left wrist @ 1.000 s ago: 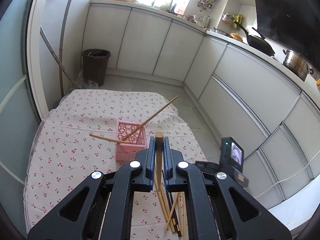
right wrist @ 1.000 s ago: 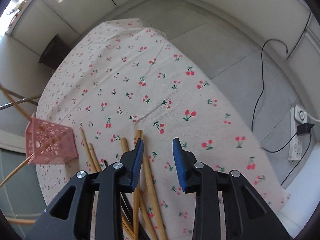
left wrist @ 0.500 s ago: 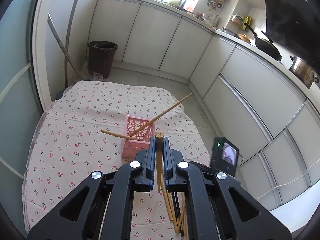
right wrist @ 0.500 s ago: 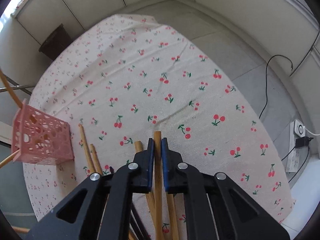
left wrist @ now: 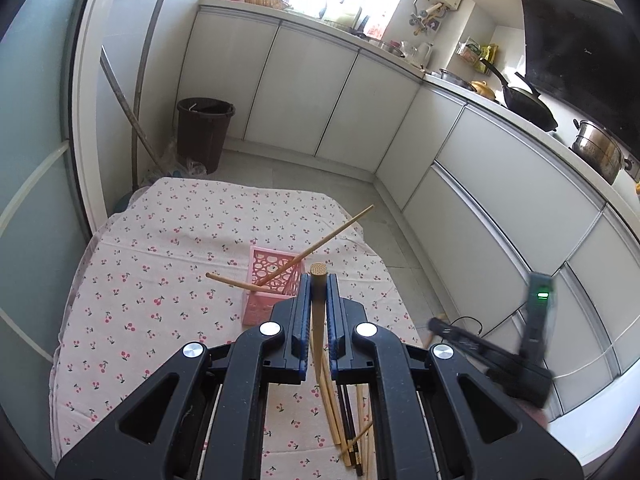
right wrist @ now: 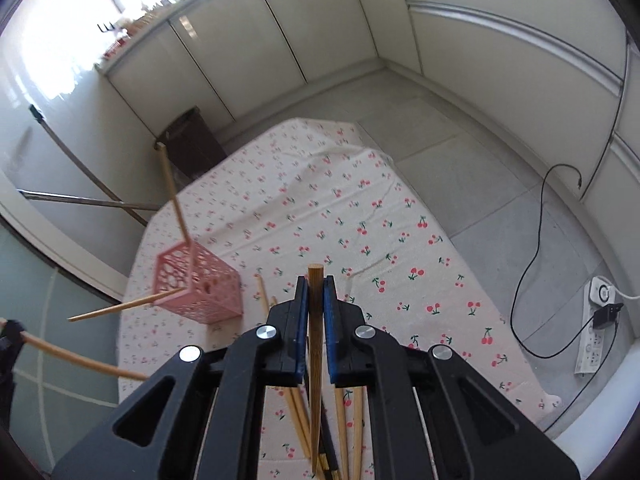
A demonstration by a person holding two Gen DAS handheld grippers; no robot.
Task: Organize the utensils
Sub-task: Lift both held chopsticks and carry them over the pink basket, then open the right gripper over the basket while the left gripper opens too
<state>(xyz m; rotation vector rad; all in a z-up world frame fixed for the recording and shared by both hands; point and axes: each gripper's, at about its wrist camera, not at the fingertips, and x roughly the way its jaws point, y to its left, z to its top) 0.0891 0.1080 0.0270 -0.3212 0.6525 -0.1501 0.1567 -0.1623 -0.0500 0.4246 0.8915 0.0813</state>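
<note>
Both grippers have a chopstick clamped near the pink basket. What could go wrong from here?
1. The pink basket is small and looks light, and two chopsticks already lean out over its rim; adding more could tip it or knock them out.
2. The left gripper and right gripper each hold a chopstick by its thick end, so the long free end may swing and miss the opening.
3. Loose chopsticks lie below and could get scattered.

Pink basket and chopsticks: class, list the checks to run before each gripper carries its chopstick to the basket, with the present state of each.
1. Left gripper shut on its chopstick: ok.
2. Right gripper shut on its chopstick: ok.
3. Pink basket upright on the tablecloth: ok.
4. Room in the basket beside the two leaning chopsticks: cannot tell.
5. Loose chopsticks all collected: not ok.
</note>
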